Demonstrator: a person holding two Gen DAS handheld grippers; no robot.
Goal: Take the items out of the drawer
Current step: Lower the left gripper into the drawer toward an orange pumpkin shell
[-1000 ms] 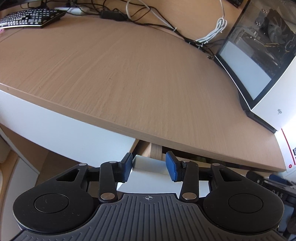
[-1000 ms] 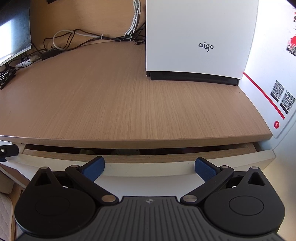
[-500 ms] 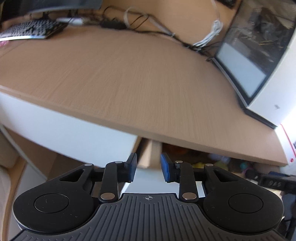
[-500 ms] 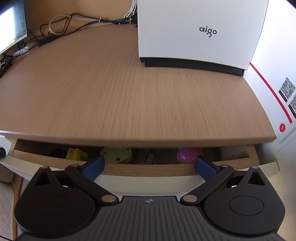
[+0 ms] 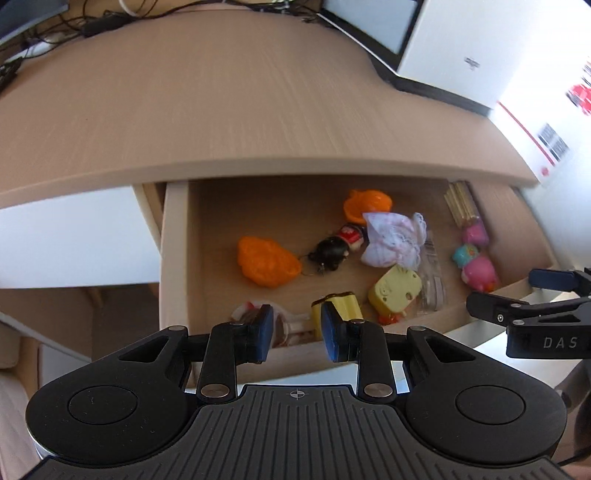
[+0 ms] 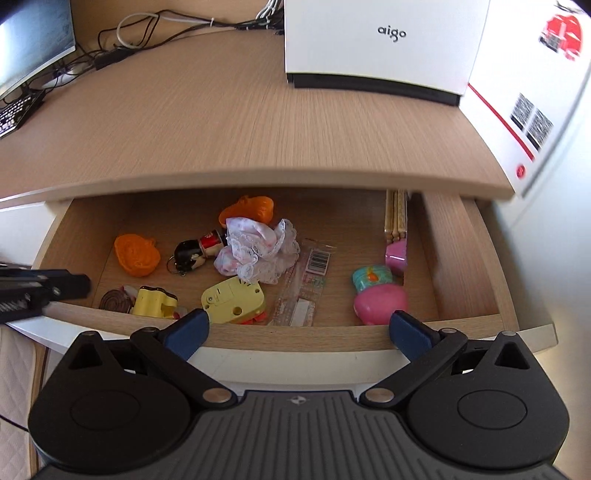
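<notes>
We are in an office or home study. A wood-grain counter carries a white computer case marked "aigo", a monitor at the far left with a keyboard below it, and a tangle of cables along the back wall. A white poster with QR codes and a red stripe stands at the right. Under the counter an open drawer holds small toys, a keychain doll and a bit of lace cloth, which gives the place a lived-in, personal look.
</notes>
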